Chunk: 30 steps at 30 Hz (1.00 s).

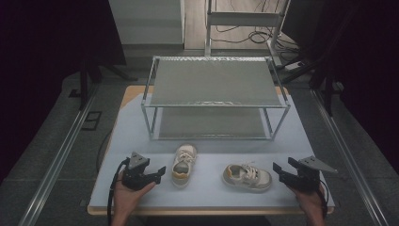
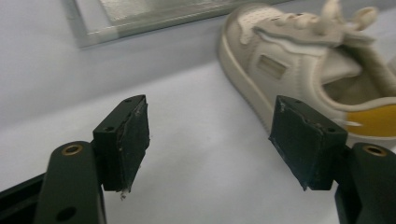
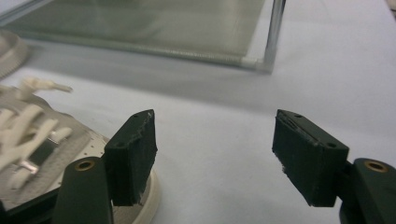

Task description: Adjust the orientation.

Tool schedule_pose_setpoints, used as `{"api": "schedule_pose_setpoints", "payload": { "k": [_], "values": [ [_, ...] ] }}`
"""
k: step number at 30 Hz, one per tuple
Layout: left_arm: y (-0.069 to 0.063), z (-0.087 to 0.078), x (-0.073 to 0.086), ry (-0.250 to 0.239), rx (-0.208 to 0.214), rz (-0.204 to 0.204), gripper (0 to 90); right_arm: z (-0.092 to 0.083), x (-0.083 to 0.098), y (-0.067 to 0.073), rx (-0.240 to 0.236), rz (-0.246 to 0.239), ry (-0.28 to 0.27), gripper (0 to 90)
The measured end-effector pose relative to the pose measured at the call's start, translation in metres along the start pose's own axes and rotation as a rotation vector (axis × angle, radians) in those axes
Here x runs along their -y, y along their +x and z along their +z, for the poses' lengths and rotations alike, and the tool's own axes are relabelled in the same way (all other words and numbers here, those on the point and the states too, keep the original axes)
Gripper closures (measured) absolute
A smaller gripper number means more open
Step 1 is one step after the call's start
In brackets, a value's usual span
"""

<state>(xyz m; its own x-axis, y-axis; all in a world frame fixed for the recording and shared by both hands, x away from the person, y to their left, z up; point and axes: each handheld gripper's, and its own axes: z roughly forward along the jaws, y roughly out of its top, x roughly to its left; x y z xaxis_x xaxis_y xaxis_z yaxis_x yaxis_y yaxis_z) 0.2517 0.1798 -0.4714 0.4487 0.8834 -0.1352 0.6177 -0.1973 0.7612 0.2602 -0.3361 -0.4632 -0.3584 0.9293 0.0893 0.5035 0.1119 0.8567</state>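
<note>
Two small cream shoes with yellow heels lie on the white table top (image 1: 207, 193). The left shoe (image 1: 183, 165) (image 2: 308, 60) points toward the rack, heel toward me. The right shoe (image 1: 247, 177) (image 3: 37, 149) lies sideways, toe pointing right. My left gripper (image 1: 159, 173) (image 2: 212, 140) rests just left of the left shoe, open, nothing between its jaws; the shoe's side sits behind its right jaw. My right gripper (image 1: 281, 170) (image 3: 215, 156) sits just right of the other shoe's toe, open and empty.
A two-level metal wire rack (image 1: 214, 96) (image 3: 154, 28) stands at the back half of the table, its lower shelf (image 1: 211, 123) close behind the shoes. Dark floor, rails and cables surround the table. Bare table surface lies between the shoes.
</note>
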Motion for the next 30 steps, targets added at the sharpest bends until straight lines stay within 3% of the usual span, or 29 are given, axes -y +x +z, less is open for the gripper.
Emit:
{"api": "schedule_pose_setpoints", "payload": {
  "k": [5, 9, 10, 12, 13, 17, 20, 22, 23, 25, 26, 27, 28, 30],
  "values": [
    [-0.001, -0.006, -0.001, -0.02, 0.004, -0.018, 34.8, -0.007, 0.0, -0.01, -0.015, 0.059, -0.037, 43.1],
    [0.004, -0.013, -0.002, -0.04, 0.0, -0.04, 35.9, -0.007, 0.001, -0.013, -0.028, 0.076, -0.037, 51.7],
    [0.004, -0.016, -0.002, -0.049, 0.0, -0.049, 35.9, -0.007, 0.001, -0.011, -0.042, 0.064, -0.037, 59.7],
    [0.004, -0.017, -0.002, -0.055, 0.002, -0.051, 36.4, -0.008, 0.0, -0.009, -0.05, 0.057, -0.042, 62.3],
    [0.001, -0.019, -0.003, -0.056, 0.005, -0.046, 36.6, -0.008, -0.001, -0.003, -0.059, 0.039, -0.045, 68.6],
    [-0.005, -0.019, -0.004, -0.06, 0.021, -0.039, 39.4, -0.005, -0.003, 0.006, -0.07, 0.004, -0.041, 75.2],
    [-0.012, -0.023, -0.005, -0.07, 0.03, -0.034, 42.5, -0.002, -0.003, 0.007, -0.074, -0.005, -0.038, 75.5],
    [-0.018, -0.029, -0.007, -0.089, 0.032, -0.036, 51.0, 0.0, -0.002, 0.006, -0.074, -0.001, -0.035, 75.3],
    [-0.022, -0.033, -0.008, -0.098, 0.052, -0.032, 66.3, 0.002, -0.002, 0.004, -0.075, 0.008, -0.039, 74.2],
    [-0.032, -0.037, -0.011, -0.11, 0.102, -0.013, 69.7, 0.002, -0.002, 0.003, -0.076, 0.014, -0.041, 73.9],
    [-0.044, -0.037, -0.012, -0.111, 0.115, 0.016, 78.3, 0.003, -0.003, 0.003, -0.078, 0.018, -0.044, 73.4],
    [-0.044, -0.037, -0.012, -0.111, 0.115, 0.016, 80.8, 0.003, -0.003, 0.003, -0.079, 0.017, -0.044, 73.1],
    [-0.056, -0.034, -0.013, -0.1, 0.127, 0.037, 82.8, 0.003, -0.003, 0.004, -0.08, 0.011, -0.046, 72.5],
    [-0.062, -0.032, -0.013, -0.086, 0.127, 0.039, 84.1, 0.003, -0.003, 0.004, -0.078, 0.008, -0.046, 72.0]
  ]
}}
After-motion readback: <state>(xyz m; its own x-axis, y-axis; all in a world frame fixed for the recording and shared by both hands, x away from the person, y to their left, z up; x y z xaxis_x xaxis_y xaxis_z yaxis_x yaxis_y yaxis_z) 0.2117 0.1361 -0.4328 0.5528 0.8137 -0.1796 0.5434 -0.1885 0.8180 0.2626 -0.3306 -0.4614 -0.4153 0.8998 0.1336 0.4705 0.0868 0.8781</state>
